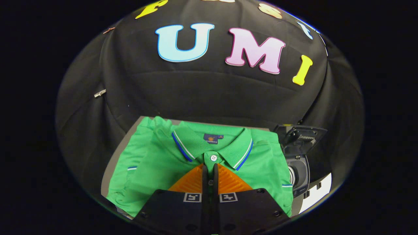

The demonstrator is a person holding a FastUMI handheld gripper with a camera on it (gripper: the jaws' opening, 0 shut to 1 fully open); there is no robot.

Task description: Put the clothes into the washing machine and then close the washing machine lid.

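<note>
A green polo shirt (153, 163) with blue-and-white collar trim lies flat on the table, collar towards the booth wall. My gripper (210, 168) sits low over the shirt's front just below the collar button. Its fingers are drawn together with only a thin slit between them, and the buttoned placket fabric fills that slit. To the right of the shirt stands a small dark washing machine (298, 176). Its lid (300, 137) is raised and the drum opening faces up. The lower part of the shirt is hidden under my fingers.
The grey table (106, 176) shows as a strip left of the shirt, and its far edge meets the black cloth wall. A white patch with dark marks (315, 194) lies beside the washing machine on the near right.
</note>
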